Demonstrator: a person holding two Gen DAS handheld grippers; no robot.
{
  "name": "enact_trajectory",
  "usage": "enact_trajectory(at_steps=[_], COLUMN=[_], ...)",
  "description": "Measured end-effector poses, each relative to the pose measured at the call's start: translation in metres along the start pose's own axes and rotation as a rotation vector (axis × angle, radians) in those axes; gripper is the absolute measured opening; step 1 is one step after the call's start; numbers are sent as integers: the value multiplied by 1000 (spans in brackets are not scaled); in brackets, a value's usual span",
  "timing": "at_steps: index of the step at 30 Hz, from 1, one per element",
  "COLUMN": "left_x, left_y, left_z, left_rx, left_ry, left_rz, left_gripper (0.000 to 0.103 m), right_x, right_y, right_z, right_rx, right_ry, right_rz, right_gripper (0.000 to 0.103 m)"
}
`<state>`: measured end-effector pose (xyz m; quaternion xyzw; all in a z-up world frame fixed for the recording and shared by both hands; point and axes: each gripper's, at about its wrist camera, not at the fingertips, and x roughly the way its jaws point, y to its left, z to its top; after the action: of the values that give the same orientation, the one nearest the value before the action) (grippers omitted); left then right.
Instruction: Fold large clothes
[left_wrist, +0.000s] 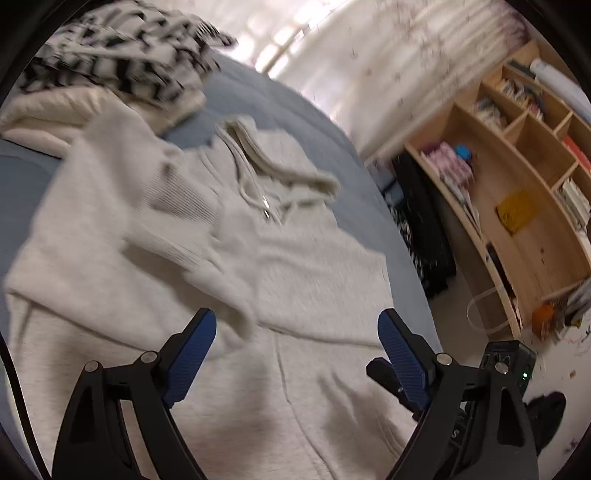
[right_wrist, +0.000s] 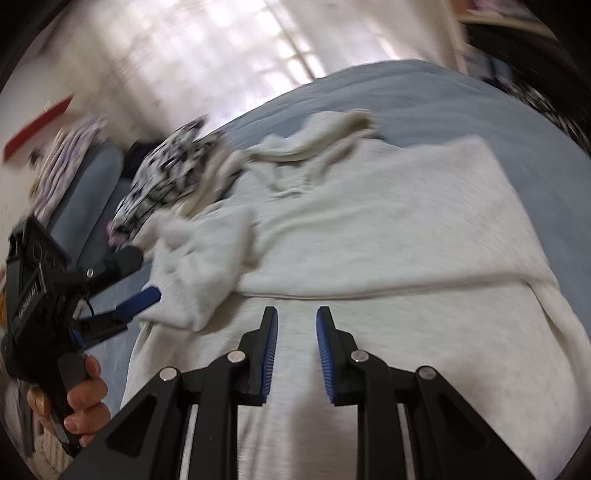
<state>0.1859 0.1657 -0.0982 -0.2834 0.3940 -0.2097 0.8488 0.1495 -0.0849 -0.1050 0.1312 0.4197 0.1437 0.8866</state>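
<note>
From the left wrist, one pale grey zip-up hooded sweatshirt (left_wrist: 229, 258) is seen spread on the blue bed (left_wrist: 303, 110), one sleeve (left_wrist: 177, 236) folded across; the left gripper (left_wrist: 295, 354) stands wide apart, empty. From the right wrist, the right gripper (right_wrist: 296, 350) is nearly closed on nothing — the second sleeve is best folded squarely, cuff flattened.

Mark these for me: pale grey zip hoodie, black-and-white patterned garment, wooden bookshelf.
pale grey zip hoodie (left_wrist: 314, 280), left wrist view, chest panel.
black-and-white patterned garment (left_wrist: 122, 59), left wrist view, middle of the pile.
wooden bookshelf (left_wrist: 532, 147), left wrist view, back panel of an open compartment.
</note>
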Motion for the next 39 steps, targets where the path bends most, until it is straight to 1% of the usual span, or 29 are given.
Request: enact_trajectory(at_steps=[1,3,4,5,6,8,9,12,14,16,17,19,20,21,22,23,24,26,28,29,30,31,32,33,34,35,36,37,39], left_x=[-4,-17,-23,-29,-33,-35,-37,-36,-36,-43,-46,-50,-52,-52,-50,-50,-48,-47,-46,-46,-45,-42,-39,-36,-34,-33,-33,-35,-38], left_y=[2,12,18,24,31,47,58,96,115,125,128,131,135,139,144,149,152,155,155,154,153,151,149,148,146,144,141,139,136], left_z=[3,6,7,8,10,10,10,10,12,15,17,18,18,19,19,20,20,19,19,19,19,19,19,19,19,19,18,17,18], left_rx=[-4,-15,-18,-13,-8,-17,-39,-165,-238,-274,-276,-264,-264,-272,-285,-307,-318,-336,-338,-337,-335,-331,-324,-319,-313,-305,-293,-284,-271], left_ry=[-32,-114,-149,-176,-197,-219,-223,-191,-177,-190,-202,-225,-234,-234,-230,-223,-220,-218,-222,-223,-221,-215,-207,-200,-189,-183,-180,-180,-186], left_rz=[11,55,84,125,176,239,262,273,270,251,253,284,299,304,304,299,295,296,300,294,289,289,289,288,289,289,288,293,295], left_gripper=[88,88,88,88,88,88,88,88,88,88,88,88,88,88,88,88,88,88,88,88,88,88,88,88,88,88,88,88,88], right_x=[4,11,17,22,26,36,40,62,84,104,113,132,143,147,150,146,134,102,59,40,33,32,38,48,59,65,69,67,59], right_y=[10,30,42,54,62,84,93,119,133,142,146,155,158,160,162,163,162,156,128,101,83,59,41,18,-5,-19,-35,-45,-56], right_z=[3,7,9,12,12,14,15,16,18,18,18,15,13,13,13,17,25,45,72,82,85,85,84,77,68,60,51,44,40], right_rx=[-41,-119,-162,-206,-240,-324,-354,-463,-512,-545,-564,-624,-667,-690,-714,-714,-689,-607,-410,-270,-189,-97,-45,5,53,86,122,147,165], right_ry=[7,23,36,51,58,66,68,85,113,139,146,156,161,159,165,156,124,27,-93,-139,-146,-131,-91,-12,73,134,186,199,181], right_rz=[2,-1,-5,-13,-16,-18,-22,-54,-93,-132,-155,-226,-269,-294,-314,-303,-266,-195,-86,-46,-47,-68,-101,-161,-214,-236,-232,-215,-178], right_gripper=[22,22,22,25,29,48,51,51,51,51,51,51,40,14,11,10,9,9,9,9,14,19,37,45,45,45,45,45,45])
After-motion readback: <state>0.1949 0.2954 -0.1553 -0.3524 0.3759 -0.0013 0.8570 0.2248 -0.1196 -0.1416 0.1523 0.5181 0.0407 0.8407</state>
